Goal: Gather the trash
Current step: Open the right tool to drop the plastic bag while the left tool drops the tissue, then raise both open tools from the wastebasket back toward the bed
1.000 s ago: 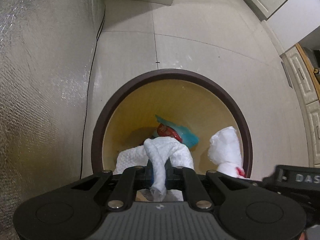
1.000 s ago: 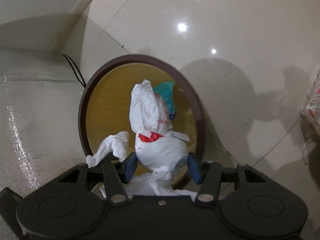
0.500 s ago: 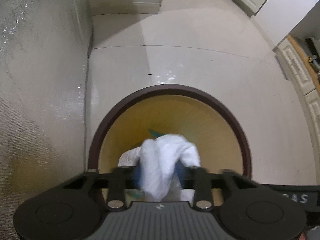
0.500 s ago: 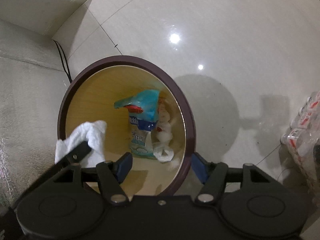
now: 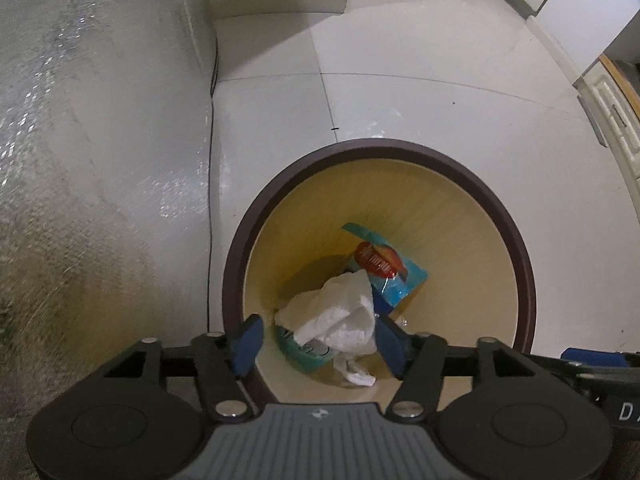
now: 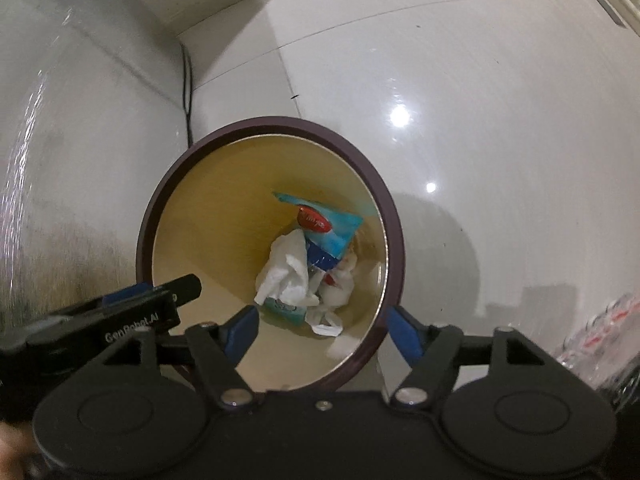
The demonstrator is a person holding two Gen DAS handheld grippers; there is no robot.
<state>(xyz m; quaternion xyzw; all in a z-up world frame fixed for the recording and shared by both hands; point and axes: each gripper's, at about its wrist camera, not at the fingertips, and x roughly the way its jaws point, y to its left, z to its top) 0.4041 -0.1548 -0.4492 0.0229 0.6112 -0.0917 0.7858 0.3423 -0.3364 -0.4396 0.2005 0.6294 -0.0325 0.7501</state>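
A round bin with a dark brown rim (image 5: 376, 144) (image 6: 280, 122) and a yellow inside stands on the floor below both grippers. At its bottom lie a crumpled white paper towel (image 5: 340, 312) (image 6: 288, 272), a teal packet with a red label (image 5: 380, 268) (image 6: 328, 228) and a white plastic bag with red print (image 6: 338, 284). My left gripper (image 5: 320, 340) hangs over the bin, its jaws opening, with nothing held between them. My right gripper (image 6: 322, 332) is also above the bin, jaws opening and empty. One left finger (image 6: 184, 286) shows in the right wrist view.
A silvery foil-textured surface (image 5: 80, 160) rises to the left of the bin, with a black cable (image 5: 210, 200) running along its foot. Glossy white floor tiles (image 6: 480, 120) spread to the right. White cabinets (image 5: 612, 112) stand far right. Wrapped bottles (image 6: 592, 328) sit at the right edge.
The left jaws let go of the paper towel and the right jaws let go of the white plastic bag. Both pieces dropped into the bin, and both pairs of jaws spread wider.
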